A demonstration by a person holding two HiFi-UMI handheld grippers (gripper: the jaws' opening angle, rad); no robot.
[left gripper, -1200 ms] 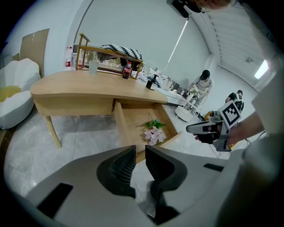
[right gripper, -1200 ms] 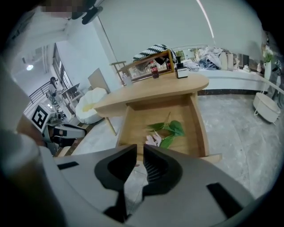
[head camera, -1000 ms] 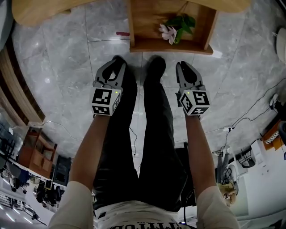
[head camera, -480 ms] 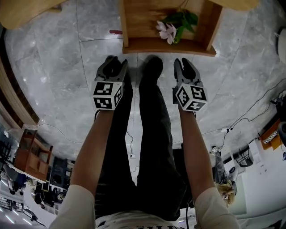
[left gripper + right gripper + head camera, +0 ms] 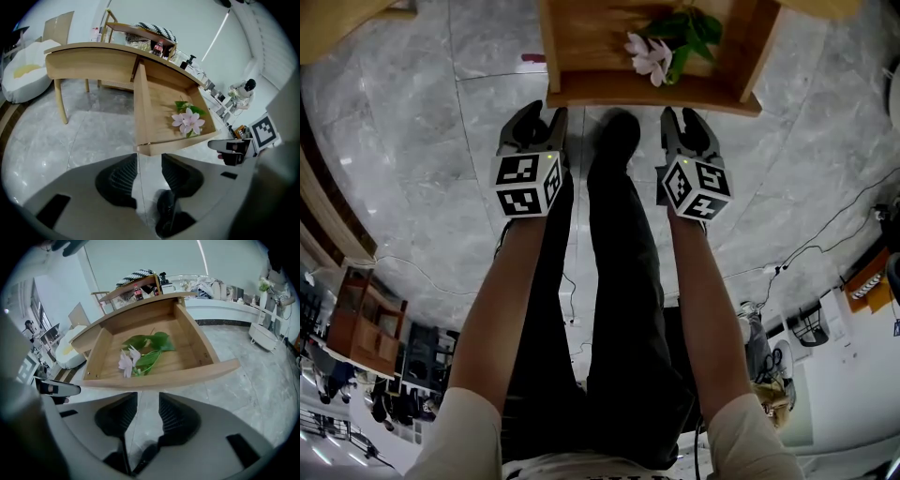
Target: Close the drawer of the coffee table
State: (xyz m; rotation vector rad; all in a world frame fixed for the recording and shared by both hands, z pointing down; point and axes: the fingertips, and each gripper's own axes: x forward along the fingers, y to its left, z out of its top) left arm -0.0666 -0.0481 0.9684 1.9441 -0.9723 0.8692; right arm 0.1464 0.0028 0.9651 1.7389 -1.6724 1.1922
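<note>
So, the left tongs (image 5: 542,112) and right tongs (image 5: 682,114) have just been opening; both stand apart with only floor (image 5: 422,141) showing between them. They sit just beside the front of the pulled-out drawer (image 5: 647,91), but I can't tell if they touch it. A pink flower (image 5: 649,56) lies inside. The head view cuts off the drawer's back and most of the table (image 5: 89,58).

One left gripper (image 5: 539,117) and one right gripper (image 5: 682,120) make two, alongside one drawer (image 5: 647,91), one coffee table (image 5: 89,65) and one flower sprig (image 5: 649,56) (pink blooms, green leaves).
</note>
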